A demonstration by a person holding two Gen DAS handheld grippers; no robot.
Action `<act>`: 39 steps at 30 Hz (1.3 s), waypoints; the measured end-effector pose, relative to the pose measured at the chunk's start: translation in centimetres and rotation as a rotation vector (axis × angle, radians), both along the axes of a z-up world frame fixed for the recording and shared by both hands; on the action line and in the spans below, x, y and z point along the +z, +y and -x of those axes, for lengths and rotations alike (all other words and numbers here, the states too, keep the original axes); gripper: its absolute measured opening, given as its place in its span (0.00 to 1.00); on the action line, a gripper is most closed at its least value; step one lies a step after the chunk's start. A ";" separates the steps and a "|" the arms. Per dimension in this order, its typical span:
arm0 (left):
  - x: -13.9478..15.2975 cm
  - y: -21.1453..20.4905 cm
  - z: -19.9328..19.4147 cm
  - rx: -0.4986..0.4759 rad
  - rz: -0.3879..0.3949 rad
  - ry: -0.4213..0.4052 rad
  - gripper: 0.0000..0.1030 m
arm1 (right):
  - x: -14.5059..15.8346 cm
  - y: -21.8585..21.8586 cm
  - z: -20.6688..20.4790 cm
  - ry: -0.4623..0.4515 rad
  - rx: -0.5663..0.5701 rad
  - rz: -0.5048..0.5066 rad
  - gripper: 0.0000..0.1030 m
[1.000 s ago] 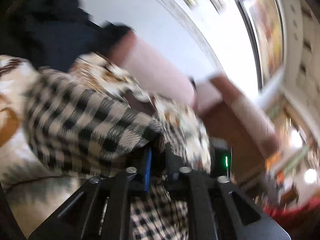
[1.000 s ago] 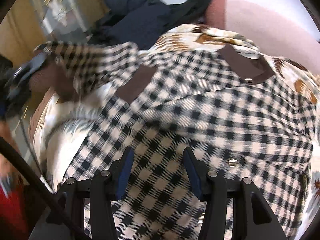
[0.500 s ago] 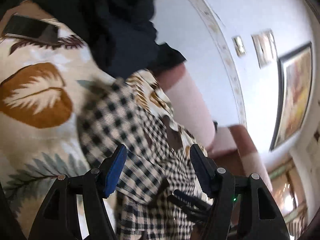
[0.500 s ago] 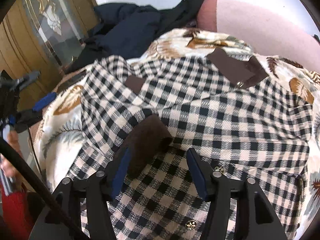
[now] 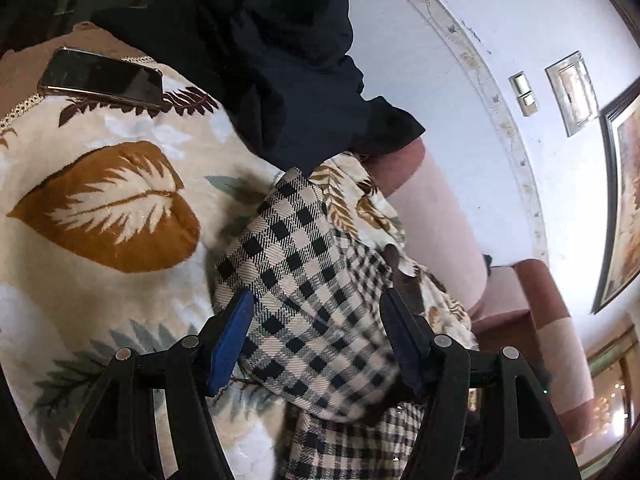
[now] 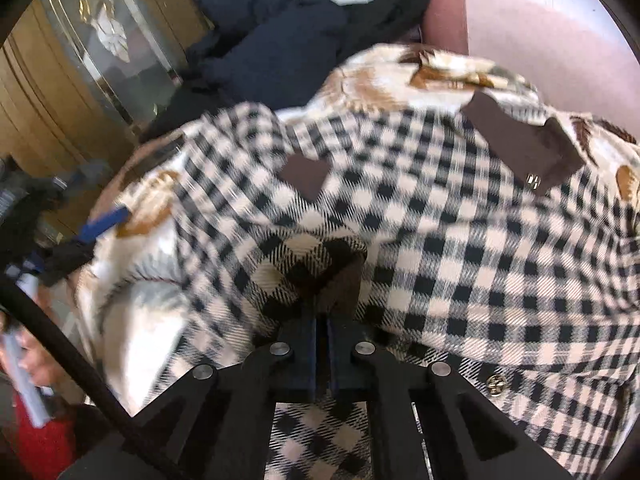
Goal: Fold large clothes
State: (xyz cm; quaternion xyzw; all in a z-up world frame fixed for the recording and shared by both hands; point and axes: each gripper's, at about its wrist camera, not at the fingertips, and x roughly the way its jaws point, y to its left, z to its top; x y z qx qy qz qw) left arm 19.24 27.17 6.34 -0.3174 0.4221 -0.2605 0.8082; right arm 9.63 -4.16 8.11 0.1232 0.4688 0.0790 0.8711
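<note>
My right gripper (image 6: 322,320) has just snapped closed on a bunched fold of the checked shirt (image 6: 460,240); the pads sit nearly together with cloth and a brown cuff pinched at their tips, though motion blur smears the weave there. My left gripper (image 5: 316,324) stands apart, its jaws having just been widening, with a folded sleeve of the same shirt lying between the blue pads (image 5: 232,340); I cannot tell whether either pad touches it. The shirt spreads over a leaf-print blanket (image 5: 100,208) on a pink sofa (image 6: 560,52). A dark garment heap (image 5: 288,64) covers the sofa's far end, and a phone (image 5: 104,78) lies face up on the blanket near it. Behind are a white wall, a framed picture (image 5: 624,216) cut off by the lens edge, and a gilded wooden cabinet (image 6: 80,80). No writing is legible; the shirt's brass buttons (image 6: 496,382) carry an emblem too small to read.
</note>
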 end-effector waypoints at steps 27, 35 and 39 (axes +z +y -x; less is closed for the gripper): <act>-0.4 -11.8 1.2 -0.193 -0.298 -0.043 0.62 | 2.8 -13.9 1.7 -0.020 -0.244 0.234 0.30; -0.1 -12.5 0.7 -0.153 -0.410 -0.068 0.62 | -2.9 -3.7 -1.0 0.027 0.088 0.436 0.46; -0.4 -11.7 0.0 -0.120 -0.405 -0.039 0.62 | -5.6 -2.2 -2.3 0.046 0.128 0.604 0.17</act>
